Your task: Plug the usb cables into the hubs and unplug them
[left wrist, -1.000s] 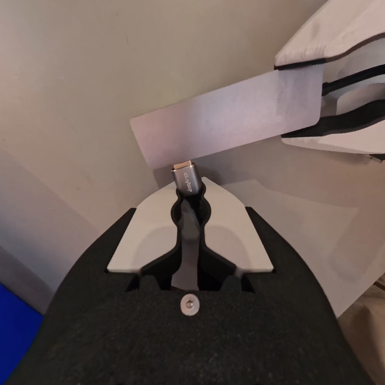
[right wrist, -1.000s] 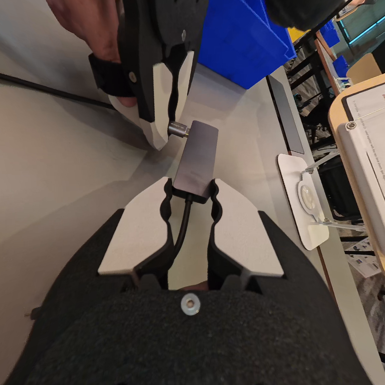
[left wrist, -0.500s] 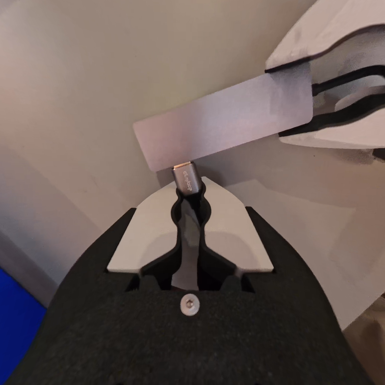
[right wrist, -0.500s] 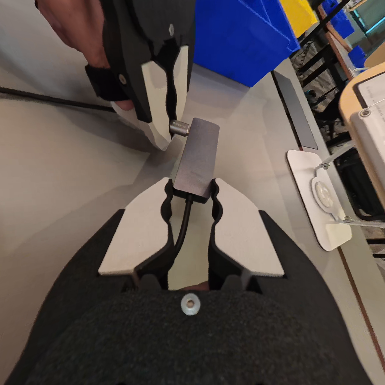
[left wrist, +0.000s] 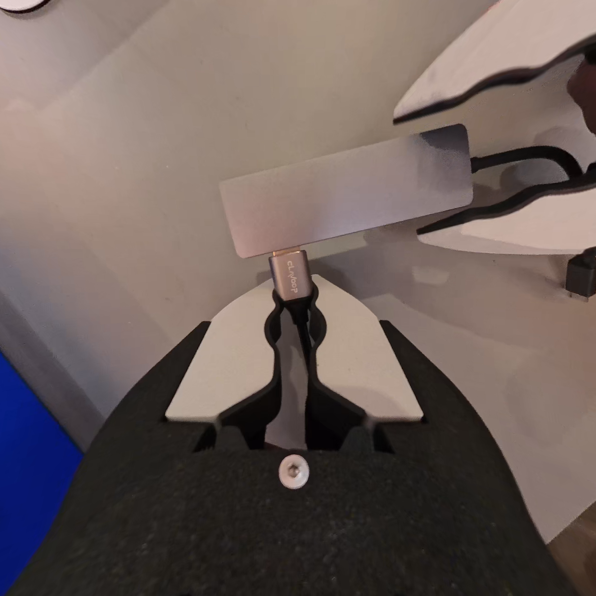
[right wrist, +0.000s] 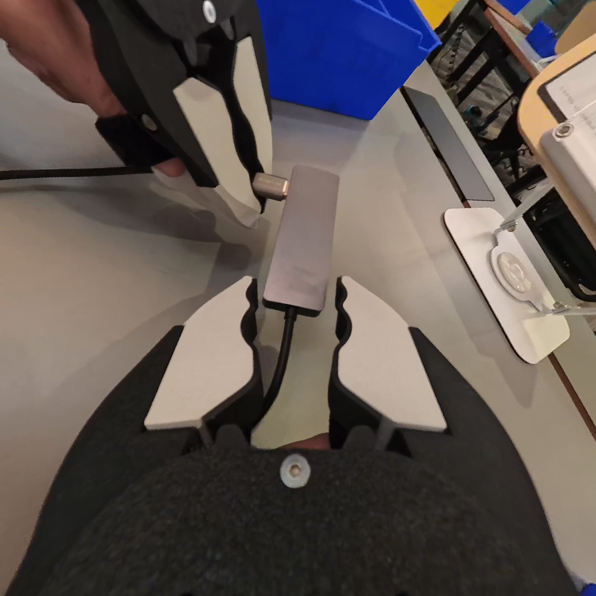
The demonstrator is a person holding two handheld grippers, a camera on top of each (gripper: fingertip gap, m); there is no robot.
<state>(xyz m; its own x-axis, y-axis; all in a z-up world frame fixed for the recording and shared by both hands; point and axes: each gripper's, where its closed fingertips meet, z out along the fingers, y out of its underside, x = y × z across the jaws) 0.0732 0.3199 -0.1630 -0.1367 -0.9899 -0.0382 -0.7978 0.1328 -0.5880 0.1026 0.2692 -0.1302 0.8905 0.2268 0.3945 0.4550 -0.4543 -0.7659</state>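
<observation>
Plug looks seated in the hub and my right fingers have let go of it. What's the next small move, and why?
Probably close the right gripper back onto the hub. Its jaws stand apart on either side of the hub, while the left gripper pinches the plug, whose tip sits in the hub's side port. Pulling now would likely drag the unheld hub along.

workshop or lab | grey bench (right wrist: 96,306) | blue bins (right wrist: 338,54)

The hub (right wrist: 300,238) looked like brushed grey metal with a matt sheen, the plug (left wrist: 289,280) wore a smooth satin metal shell, both grippers had rough black textured bodies with flat matt white fingers (left wrist: 240,364), and the table (right wrist: 80,274) was smooth, faintly glossy grey.
</observation>
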